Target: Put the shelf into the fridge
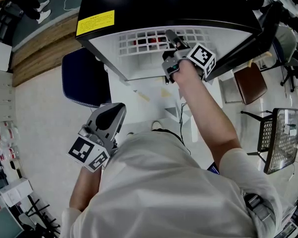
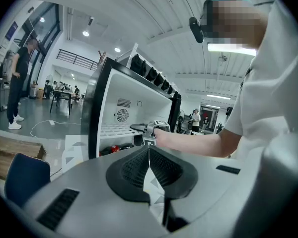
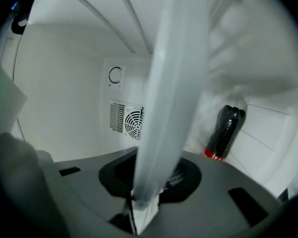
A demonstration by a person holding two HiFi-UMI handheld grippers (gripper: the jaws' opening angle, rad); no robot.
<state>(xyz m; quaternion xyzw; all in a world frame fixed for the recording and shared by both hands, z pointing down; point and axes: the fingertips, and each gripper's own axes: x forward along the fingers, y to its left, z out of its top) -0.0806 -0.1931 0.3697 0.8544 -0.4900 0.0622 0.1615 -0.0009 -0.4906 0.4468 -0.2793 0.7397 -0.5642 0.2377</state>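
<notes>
The shelf (image 1: 149,39), a white wire grid, lies level inside the black fridge (image 1: 164,4), whose inside is white. My right gripper (image 1: 172,37) reaches into the fridge at the shelf's front edge. In the right gripper view that edge (image 3: 174,98) runs as a blurred white bar between the jaws of the right gripper (image 3: 149,182), with dark gaps beside it; the pads do not press on it. My left gripper (image 1: 111,119) hangs low by the person's side, shut and empty. From the left gripper view the shelf (image 2: 111,129) and the right gripper (image 2: 141,128) show inside the fridge (image 2: 97,108).
A dark cola bottle (image 3: 226,133) stands at the fridge's back right, near a fan vent (image 3: 131,123). A blue chair (image 1: 84,78) stands left of the fridge, a brown chair (image 1: 251,81) and a wire-mesh chair (image 1: 283,138) to the right. A person (image 2: 20,83) stands far left.
</notes>
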